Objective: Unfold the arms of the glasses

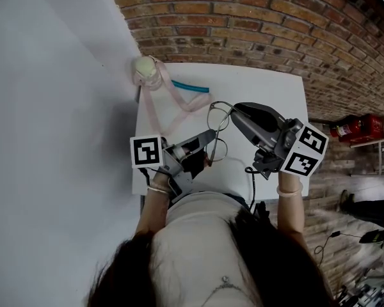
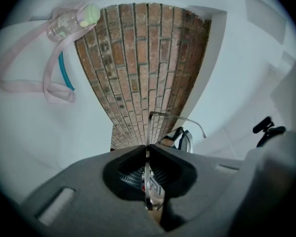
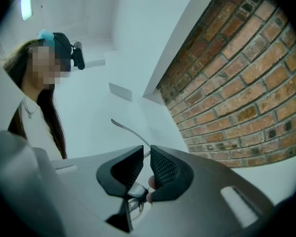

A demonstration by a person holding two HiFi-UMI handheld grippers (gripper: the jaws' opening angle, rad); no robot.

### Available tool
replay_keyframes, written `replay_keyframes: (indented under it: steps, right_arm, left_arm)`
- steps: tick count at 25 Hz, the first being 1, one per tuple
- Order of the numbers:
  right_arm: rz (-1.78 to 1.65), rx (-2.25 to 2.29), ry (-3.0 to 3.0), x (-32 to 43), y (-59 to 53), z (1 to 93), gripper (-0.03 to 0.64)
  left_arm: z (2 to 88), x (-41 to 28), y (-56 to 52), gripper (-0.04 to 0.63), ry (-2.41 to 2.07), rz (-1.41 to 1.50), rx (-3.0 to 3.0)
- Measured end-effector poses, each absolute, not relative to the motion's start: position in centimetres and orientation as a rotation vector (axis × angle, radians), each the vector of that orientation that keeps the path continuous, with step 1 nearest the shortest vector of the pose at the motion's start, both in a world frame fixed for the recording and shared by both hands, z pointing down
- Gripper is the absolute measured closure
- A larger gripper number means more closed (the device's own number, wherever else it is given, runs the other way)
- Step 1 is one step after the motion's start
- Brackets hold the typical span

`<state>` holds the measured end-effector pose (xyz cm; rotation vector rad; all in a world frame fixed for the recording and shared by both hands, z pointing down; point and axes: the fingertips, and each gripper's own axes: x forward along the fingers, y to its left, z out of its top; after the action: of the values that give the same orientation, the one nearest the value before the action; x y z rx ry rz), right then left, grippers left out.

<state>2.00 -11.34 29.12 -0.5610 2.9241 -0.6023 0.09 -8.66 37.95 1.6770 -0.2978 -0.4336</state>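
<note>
Thin wire-framed glasses (image 1: 218,125) hang above the white table (image 1: 269,85), between my two grippers. My left gripper (image 1: 210,148) comes in from the left and is shut on the frame's front, which stands edge-on between its jaws (image 2: 147,149). One arm of the glasses (image 2: 182,119) juts out to the right past those jaws. My right gripper (image 1: 234,110) reaches in from the right and is shut on a glasses arm (image 3: 125,128), which runs up and left out of its jaws (image 3: 146,155). A lens (image 3: 133,205) shows below them.
A small clear bottle (image 1: 146,71) with a pale green cap and a long pink strap (image 1: 179,107) lies at the table's far left corner, beside a teal strip (image 1: 191,86). Brick surface (image 1: 256,24) lies beyond the table, a white wall (image 1: 51,107) at the left.
</note>
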Motion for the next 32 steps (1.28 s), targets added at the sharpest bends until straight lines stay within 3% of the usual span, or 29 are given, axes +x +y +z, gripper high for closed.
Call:
replay_keyframes:
  steps: [32]
  right_arm:
    - [-0.49, -0.494, 2.922, 1.7, -8.4, 26.5, 0.577]
  left_arm:
    - [38.3, -0.8, -9.4, 0.571, -0.367, -0.479, 1.646]
